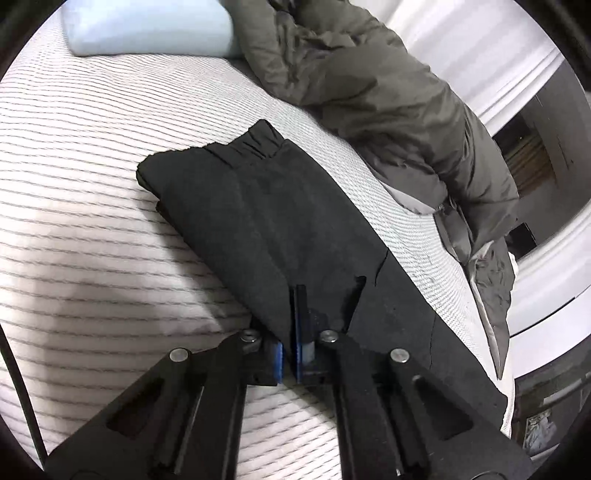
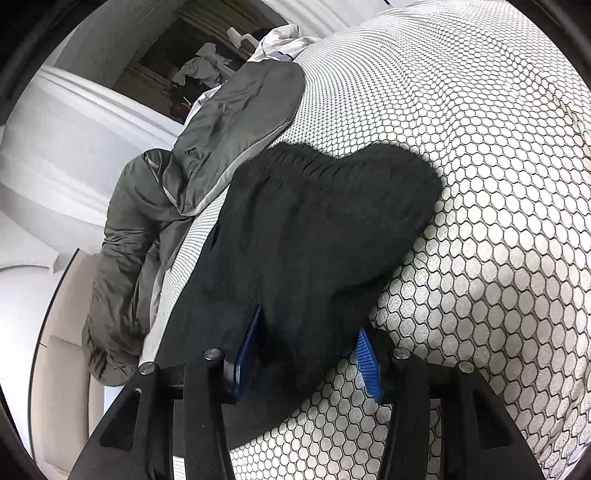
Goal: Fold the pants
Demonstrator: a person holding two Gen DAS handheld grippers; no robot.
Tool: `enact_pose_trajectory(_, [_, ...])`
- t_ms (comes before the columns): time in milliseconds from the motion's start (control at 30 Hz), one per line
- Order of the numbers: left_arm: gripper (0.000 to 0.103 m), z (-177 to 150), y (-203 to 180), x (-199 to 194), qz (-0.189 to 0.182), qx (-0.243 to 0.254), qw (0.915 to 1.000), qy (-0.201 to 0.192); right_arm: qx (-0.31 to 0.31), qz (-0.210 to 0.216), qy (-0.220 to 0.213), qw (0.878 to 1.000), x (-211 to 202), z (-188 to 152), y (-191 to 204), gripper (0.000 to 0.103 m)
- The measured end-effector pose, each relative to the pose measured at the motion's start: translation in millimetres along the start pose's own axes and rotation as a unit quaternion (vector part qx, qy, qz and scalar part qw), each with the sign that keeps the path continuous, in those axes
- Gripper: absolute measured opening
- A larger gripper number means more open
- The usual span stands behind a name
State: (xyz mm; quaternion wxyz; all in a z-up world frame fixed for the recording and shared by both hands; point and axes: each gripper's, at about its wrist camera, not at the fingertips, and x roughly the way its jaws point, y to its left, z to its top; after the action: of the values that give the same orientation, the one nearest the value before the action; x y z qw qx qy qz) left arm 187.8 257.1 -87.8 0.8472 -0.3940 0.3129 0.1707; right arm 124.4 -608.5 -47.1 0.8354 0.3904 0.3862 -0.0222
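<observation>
1. A bed (image 1: 92,192) with a white cover, patterned in dark hexagons, filled both views; white panelled walls stood beyond its edge.
2. A pale blue pillow (image 1: 147,27) lay at the far end of the bed.
3. A crumpled grey duvet (image 1: 388,96) was heaped along the far side, near the pants but apart from them.
4. The black pants (image 1: 266,206) lay folded on the bed, elastic waistband at the far end.
5. The left gripper (image 1: 293,325) was pinched tight on the near edge of the pants, its blue pads together with cloth caught between them.
6. The right gripper (image 2: 308,354) stood about half open, its blue pads either side of a thick fold of the pants; whether they pressed on it could not be told.
</observation>
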Motion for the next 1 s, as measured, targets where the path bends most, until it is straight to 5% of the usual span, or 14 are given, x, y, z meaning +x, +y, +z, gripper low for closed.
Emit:
enact_pose_trajectory(200, [0.002, 6, 30, -20, 0.037, 0.004, 0.9993, -0.001, 0.034, 0.020, -0.022, 0.999, 2, 9, -7, 0.056])
enact_pose_trajectory(333, [0.002, 8, 39, -19, 0.030, -0.011, 0.9995, 0.006, -0.009, -0.003, -0.027, 1.000, 12, 8, 2, 0.021])
enact_pose_trajectory(367, [0.002, 8, 39, -17, 0.026, -0.015, 0.9995, 0.007, -0.023, 0.009, -0.039, 0.999, 0, 6, 7, 0.019])
enact_pose_trajectory(500, [0.002, 7, 42, -16, 0.025, -0.011, 0.9995, 0.013, -0.071, 0.039, -0.065, 0.995, -51, -4, 19, 0.020])
enact_pose_trajectory(633, [0.006, 4, 37, -15, 0.047, 0.003, 0.9987, 0.019, -0.058, -0.037, 0.021, 0.997, -25, -7, -14, 0.031])
enact_pose_trajectory(700, [0.009, 3, 32, -20, 0.061, 0.003, 0.9981, 0.011, -0.024, -0.021, 0.024, 0.999, -25, -6, -24, 0.035])
enact_pose_trajectory(833, [0.038, 1, 20, -39, 0.094, 0.016, 0.9953, -0.018, -0.036, -0.041, -0.065, 0.996, -63, 2, -10, 0.069])
enact_pose_trajectory(967, [0.078, -1, 2, -66, 0.106, 0.037, 0.9919, -0.059, -0.036, -0.036, -0.109, 0.993, -79, 3, -2, 0.074])
enact_pose_trajectory(1000, [0.078, -2, -5, -69, 0.097, 0.047, 0.9922, -0.061, -0.040, -0.035, -0.108, 0.993, -78, 2, 1, 0.077])
